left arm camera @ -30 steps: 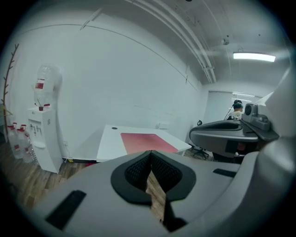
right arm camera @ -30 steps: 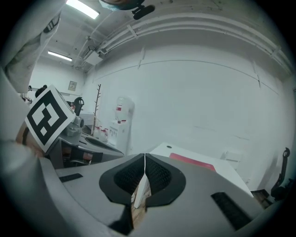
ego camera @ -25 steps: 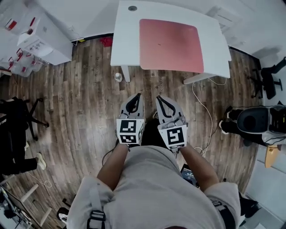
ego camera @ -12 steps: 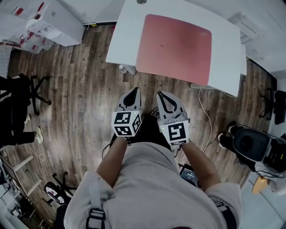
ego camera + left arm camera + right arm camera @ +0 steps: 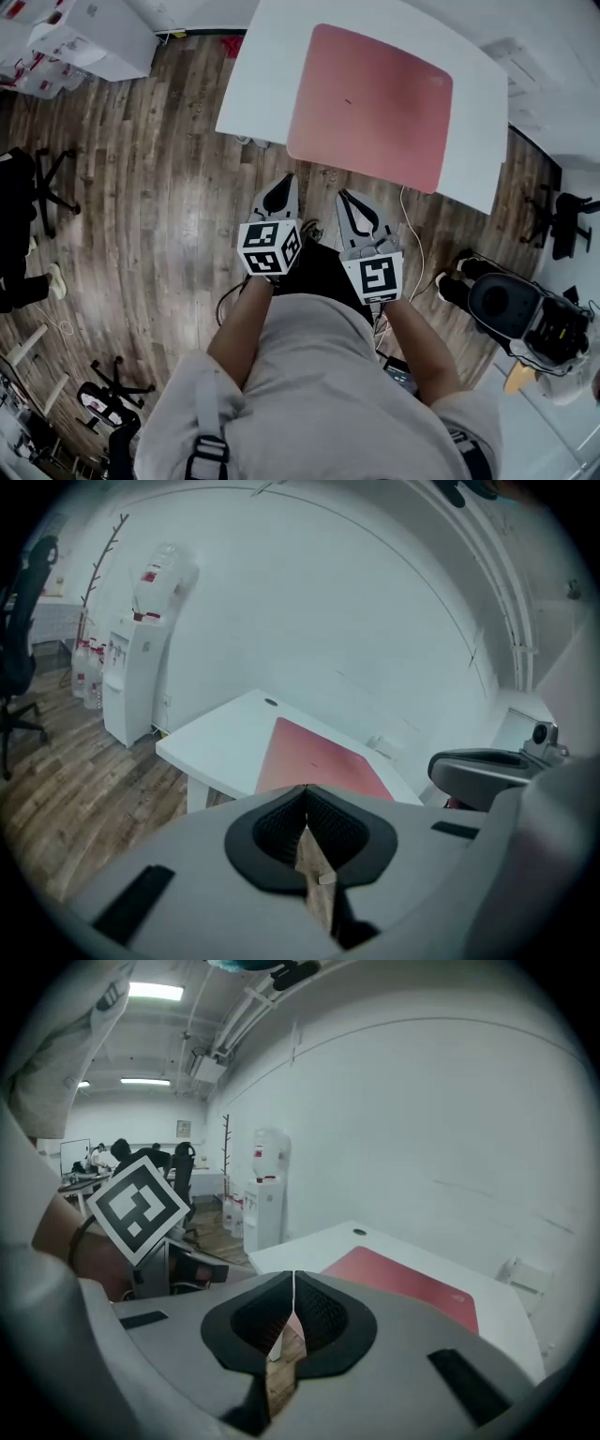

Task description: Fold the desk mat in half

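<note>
Desk mat point(image 5: 371, 105) flat on white desk point(image 5: 270, 67), both tongs closed, empty

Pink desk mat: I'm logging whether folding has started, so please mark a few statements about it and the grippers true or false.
The pink rectangular desk mat lies flat and unfolded on the white table. True.
The left gripper is shut on the mat's edge. False: it is shut on nothing, held over the wooden floor, short of the table.
The right gripper has its jaws together. True.
The mat covers the whole tabletop. False: bare white shows to its left and right.
</note>
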A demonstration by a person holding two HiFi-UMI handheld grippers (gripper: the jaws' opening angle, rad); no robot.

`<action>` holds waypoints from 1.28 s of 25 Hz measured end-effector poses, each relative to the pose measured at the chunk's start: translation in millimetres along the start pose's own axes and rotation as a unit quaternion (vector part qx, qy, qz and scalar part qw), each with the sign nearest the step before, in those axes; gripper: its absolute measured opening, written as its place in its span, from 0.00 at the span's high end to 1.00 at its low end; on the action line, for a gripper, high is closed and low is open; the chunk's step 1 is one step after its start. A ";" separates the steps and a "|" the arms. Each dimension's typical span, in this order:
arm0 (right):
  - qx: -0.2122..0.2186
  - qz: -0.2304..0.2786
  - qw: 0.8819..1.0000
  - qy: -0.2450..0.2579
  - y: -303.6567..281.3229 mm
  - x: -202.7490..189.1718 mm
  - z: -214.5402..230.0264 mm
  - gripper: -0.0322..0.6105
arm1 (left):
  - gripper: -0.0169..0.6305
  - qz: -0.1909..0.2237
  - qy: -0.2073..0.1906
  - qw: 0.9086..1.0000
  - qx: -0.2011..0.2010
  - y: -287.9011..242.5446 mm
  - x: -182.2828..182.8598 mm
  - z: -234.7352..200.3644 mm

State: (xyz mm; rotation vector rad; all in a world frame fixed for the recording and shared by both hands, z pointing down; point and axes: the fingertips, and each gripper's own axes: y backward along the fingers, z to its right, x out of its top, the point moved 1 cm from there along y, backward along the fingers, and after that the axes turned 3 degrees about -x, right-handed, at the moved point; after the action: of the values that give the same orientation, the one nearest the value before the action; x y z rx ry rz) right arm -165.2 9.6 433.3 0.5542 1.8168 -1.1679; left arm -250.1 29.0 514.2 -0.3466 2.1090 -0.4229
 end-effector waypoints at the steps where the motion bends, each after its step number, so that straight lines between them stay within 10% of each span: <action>1: 0.003 -0.003 1.000 0.008 -6.1 -0.3 -0.3 0.89 | 0.95 -0.003 0.000 1.000 -0.004 -6.8 -2.0 -2.4; 17: 0.067 -0.045 0.997 -0.002 -51.7 -38.7 -2.5 0.89 | 0.95 -0.016 0.093 0.995 0.014 -68.9 -34.4 -62.6; 23: 0.060 -0.053 0.997 -0.013 -55.7 -38.0 2.8 0.89 | 0.73 -0.012 0.199 0.979 -0.037 -83.5 -37.3 -67.6; 32: 0.034 -0.065 0.997 -0.030 -54.7 -45.8 12.4 0.89 | 0.72 -0.010 0.306 0.947 -0.093 -100.9 -42.5 -65.8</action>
State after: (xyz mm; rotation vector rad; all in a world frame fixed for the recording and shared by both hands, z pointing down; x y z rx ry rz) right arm -176.8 -22.5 497.2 0.4396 1.7882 -1.3236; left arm -274.7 -34.0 622.6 -0.3785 2.7675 -0.3742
